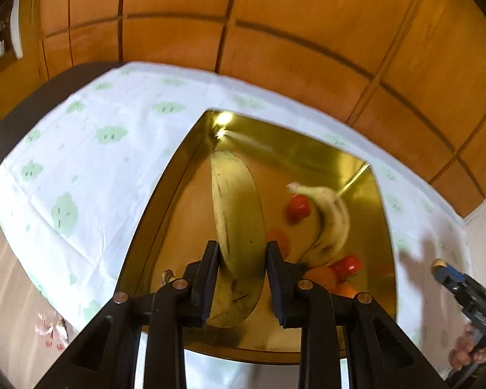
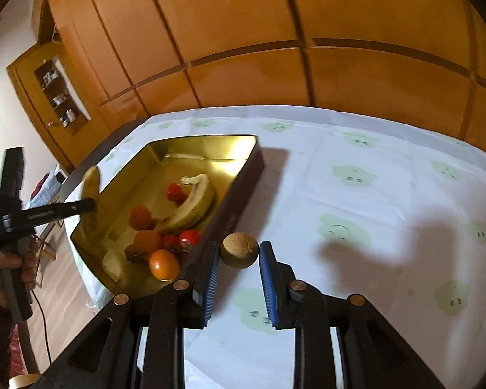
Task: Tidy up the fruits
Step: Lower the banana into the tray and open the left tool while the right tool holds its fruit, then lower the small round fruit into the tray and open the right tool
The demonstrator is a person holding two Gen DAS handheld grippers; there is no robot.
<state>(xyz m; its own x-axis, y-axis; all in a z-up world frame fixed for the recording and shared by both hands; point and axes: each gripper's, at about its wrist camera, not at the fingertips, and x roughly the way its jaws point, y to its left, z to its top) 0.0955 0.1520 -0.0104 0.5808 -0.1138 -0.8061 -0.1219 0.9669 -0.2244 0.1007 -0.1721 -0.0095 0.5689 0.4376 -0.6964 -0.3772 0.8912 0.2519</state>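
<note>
Landmark: the gold-lined tin tray (image 2: 178,149) on the cloud-print tablecloth (image 2: 372,175); every place below is given from it.
Left gripper (image 1: 243,253): pinching a banana (image 1: 236,214) across its middle, a black pad on each side; in the right wrist view this banana (image 2: 92,181) hangs over the tray's left rim.
Right gripper (image 2: 238,253): nipped on a small brown round fruit (image 2: 239,249), perhaps a kiwi, held between the blue ribbed pads just off the tray's right wall, above the cloth.
Already in the tray: a second banana (image 2: 191,207) lying curved near the centre, tomatoes (image 2: 175,192) beside it, and oranges (image 2: 163,264) bunched at the near corner.
Blur: the tray contents are smeared in the left wrist view, so finer detail of the small fruits cannot be told.
Step in hand: both fruits look to be on the way in, carried and not yet set down; most of the gathering seems done.
Next move, left: lower the banana onto the bare floor at the tray's left side, clear of the piled fruit, then let the pads part.
Next move, right: bring the brown fruit over the right wall and down into a gap before letting go.
Care: a round fruit could roll if dropped from height, and the two grippers should not crowd each other over the tray.
</note>
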